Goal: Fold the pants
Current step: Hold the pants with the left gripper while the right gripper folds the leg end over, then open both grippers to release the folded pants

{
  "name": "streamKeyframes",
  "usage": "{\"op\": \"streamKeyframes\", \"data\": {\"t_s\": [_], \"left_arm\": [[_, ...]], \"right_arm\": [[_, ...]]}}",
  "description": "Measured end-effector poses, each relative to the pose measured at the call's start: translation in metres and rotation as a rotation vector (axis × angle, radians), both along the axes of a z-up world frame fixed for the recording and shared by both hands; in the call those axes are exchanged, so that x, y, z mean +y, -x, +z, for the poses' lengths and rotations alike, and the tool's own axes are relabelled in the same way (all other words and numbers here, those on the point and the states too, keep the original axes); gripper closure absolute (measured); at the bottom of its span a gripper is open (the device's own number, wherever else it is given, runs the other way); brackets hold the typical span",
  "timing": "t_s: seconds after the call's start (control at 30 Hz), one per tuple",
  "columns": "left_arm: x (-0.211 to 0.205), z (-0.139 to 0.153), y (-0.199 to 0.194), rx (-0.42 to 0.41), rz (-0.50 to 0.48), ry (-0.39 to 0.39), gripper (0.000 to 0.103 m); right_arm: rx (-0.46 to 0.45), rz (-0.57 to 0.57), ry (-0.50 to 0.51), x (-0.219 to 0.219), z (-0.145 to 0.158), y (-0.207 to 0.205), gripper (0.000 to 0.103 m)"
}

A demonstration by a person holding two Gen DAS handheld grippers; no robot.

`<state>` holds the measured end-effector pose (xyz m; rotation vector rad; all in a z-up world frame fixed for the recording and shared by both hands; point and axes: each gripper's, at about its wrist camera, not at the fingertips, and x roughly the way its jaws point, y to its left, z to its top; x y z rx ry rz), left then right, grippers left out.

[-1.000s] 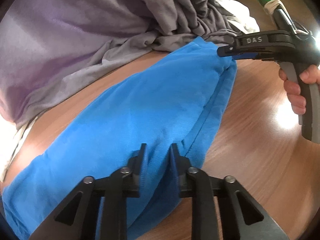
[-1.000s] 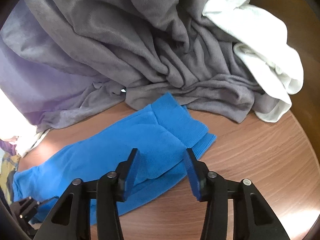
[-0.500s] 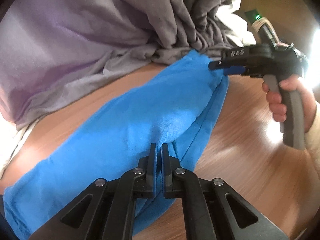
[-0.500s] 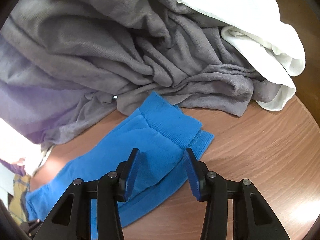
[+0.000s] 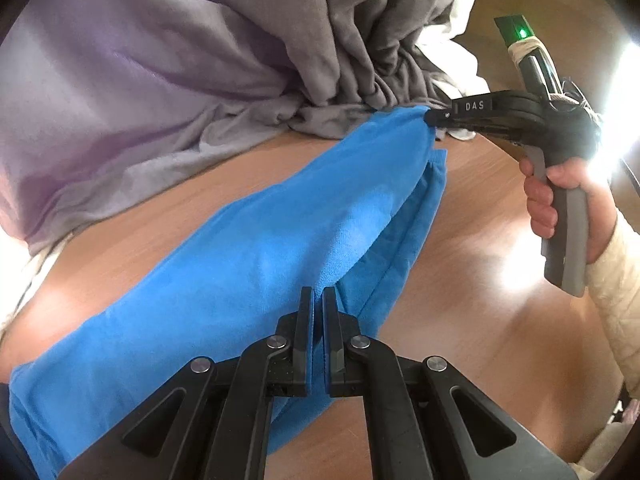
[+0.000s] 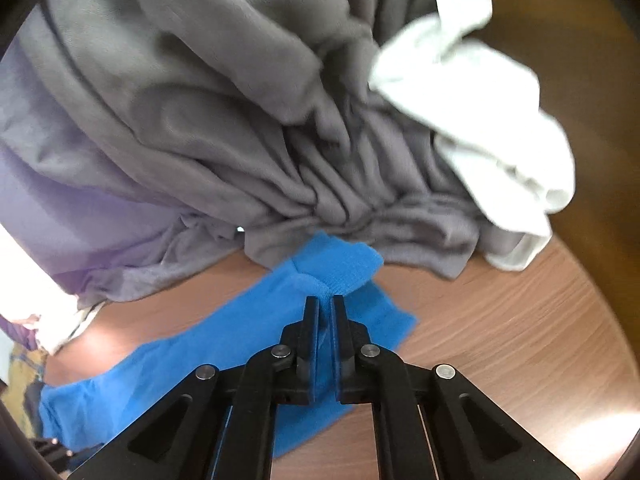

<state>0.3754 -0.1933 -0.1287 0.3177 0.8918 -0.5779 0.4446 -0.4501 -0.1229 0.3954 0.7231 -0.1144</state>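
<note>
The blue pants [image 5: 256,256] lie stretched across the wooden table, one end near me and the ribbed cuff end [image 6: 340,264] far off by a grey heap. My left gripper [image 5: 318,300] is shut on a pinch of the blue cloth at the near part. My right gripper [image 6: 325,308] is shut on the blue pants just below the cuff. In the left wrist view the right gripper [image 5: 434,117] shows from the side, held by a hand [image 5: 560,188], its tips pinching the far corner of the pants.
A big heap of grey cloth [image 6: 248,120] lies just behind the pants, with a white garment [image 6: 500,120] at its right. Bare wooden table [image 6: 500,312] stretches to the right of the pants. A device with a green light [image 5: 520,34] sits on the right gripper.
My left gripper closed on the blue cloth and rose a little. My right gripper's jaws, wide apart before, snapped shut on the pants near the cuff and lifted that end slightly.
</note>
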Motion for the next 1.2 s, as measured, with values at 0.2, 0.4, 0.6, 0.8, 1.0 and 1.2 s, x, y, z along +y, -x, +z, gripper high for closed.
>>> {"op": "streamKeyframes", "data": {"t_s": [0.2,0.4,0.6,0.8,1.0,1.2], "left_arm": [[-0.005,-0.004,0.012,0.032,-0.011,-0.02,0.098],[-0.004,0.012,0.031,0.014,-0.049,-0.058,0.098],[-0.007,-0.004,0.044,0.141,-0.118,-0.067,0.098],[-0.011,-0.005,0.057,0.174,-0.14,-0.068,0.098],[-0.011,-0.026,0.056,0.225,-0.12,-0.093,0.097],[-0.006,-0.02,0.069,0.202,-0.08,-0.052,0.078]], "right_arm": [[0.017,-0.026,0.008,-0.006,0.006,0.022,0.097],[-0.011,-0.016,0.044,-0.003,0.026,0.054,0.097],[0.081,-0.013,0.085,-0.002,0.021,0.087,0.097],[0.194,-0.029,0.079,-0.01,-0.008,0.101,0.097],[0.22,-0.028,0.114,-0.011,-0.024,0.098,0.097],[0.244,-0.019,0.119,-0.011,-0.029,0.095,0.093]]}}
